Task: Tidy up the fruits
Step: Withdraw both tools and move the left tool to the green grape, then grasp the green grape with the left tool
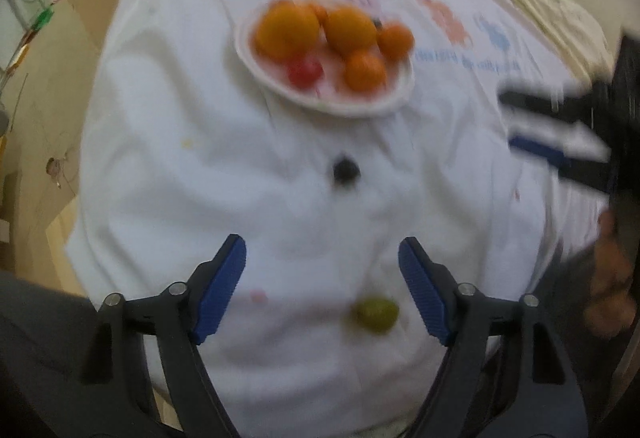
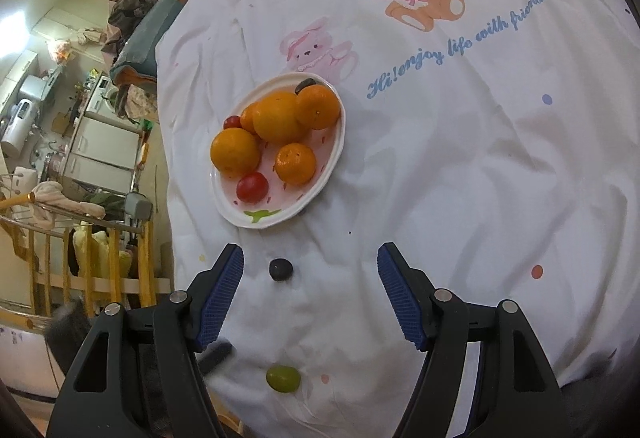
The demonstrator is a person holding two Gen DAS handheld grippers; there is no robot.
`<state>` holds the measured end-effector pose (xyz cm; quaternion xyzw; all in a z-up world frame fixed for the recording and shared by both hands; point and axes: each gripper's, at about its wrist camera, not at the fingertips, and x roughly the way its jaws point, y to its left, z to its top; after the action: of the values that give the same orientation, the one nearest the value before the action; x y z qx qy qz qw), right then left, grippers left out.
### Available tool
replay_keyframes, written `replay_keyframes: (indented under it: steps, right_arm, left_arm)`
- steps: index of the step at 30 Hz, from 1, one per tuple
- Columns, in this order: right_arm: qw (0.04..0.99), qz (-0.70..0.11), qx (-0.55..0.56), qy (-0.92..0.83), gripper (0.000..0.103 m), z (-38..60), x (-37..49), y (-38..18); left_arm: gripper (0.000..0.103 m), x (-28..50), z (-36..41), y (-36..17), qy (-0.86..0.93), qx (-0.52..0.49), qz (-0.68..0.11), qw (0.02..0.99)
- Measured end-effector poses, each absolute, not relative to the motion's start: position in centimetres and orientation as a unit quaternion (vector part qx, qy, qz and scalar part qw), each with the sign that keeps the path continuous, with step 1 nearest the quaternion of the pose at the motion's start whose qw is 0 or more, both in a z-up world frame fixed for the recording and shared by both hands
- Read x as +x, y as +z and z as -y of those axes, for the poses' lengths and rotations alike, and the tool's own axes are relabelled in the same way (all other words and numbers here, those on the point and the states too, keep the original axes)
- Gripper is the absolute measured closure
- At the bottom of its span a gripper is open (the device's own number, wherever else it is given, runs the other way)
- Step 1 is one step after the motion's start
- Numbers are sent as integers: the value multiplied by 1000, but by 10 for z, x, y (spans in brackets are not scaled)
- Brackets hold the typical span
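Observation:
A white oval plate [image 1: 394, 103] [image 2: 276, 220] on the white bedsheet holds several oranges [image 1: 286, 32] [image 2: 278, 116] and red cherry tomatoes [image 1: 304, 72] [image 2: 252, 187]. A dark grape [image 1: 345, 170] [image 2: 280, 269] lies on the sheet in front of the plate. A green grape [image 1: 375, 314] [image 2: 283, 378] lies nearer still. My left gripper [image 1: 322, 286] is open and empty above the sheet, with the green grape between its fingers. My right gripper [image 2: 310, 292] is open and empty, with the dark grape between its tips; it also shows at the right of the blurred left wrist view [image 1: 560, 130].
The sheet [image 2: 480, 178] has printed cartoon animals and blue writing behind the plate. The bed's left edge drops to a cluttered room with a wooden rail [image 2: 80, 258]. A dark object [image 2: 216, 356] lies by my right gripper's left finger.

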<state>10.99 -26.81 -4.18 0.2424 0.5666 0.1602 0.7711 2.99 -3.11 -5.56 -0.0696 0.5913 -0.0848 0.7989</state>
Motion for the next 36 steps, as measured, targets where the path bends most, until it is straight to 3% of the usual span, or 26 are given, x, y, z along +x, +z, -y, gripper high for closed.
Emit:
replay_keyframes:
  steps: [6, 8, 24, 28, 36]
  right_arm:
    - [766, -571, 250, 157, 31, 271, 112, -50]
    - [763, -575, 251, 153, 31, 272, 114, -55]
    - [752, -586, 256, 160, 31, 269, 115, -62]
    - [752, -587, 256, 159, 31, 269, 115, -62]
    - [749, -587, 262, 160, 31, 269, 115, -62]
  left_arm:
    - [43, 6, 58, -75, -128, -41, -623, 771]
    - [56, 1, 67, -83, -139, -33, -632, 762]
    - [61, -1, 91, -96, -152, 13, -617, 772]
    - [74, -2, 87, -96, -143, 16, -613, 776]
    - [76, -8, 74, -74, -142, 15, -593, 793]
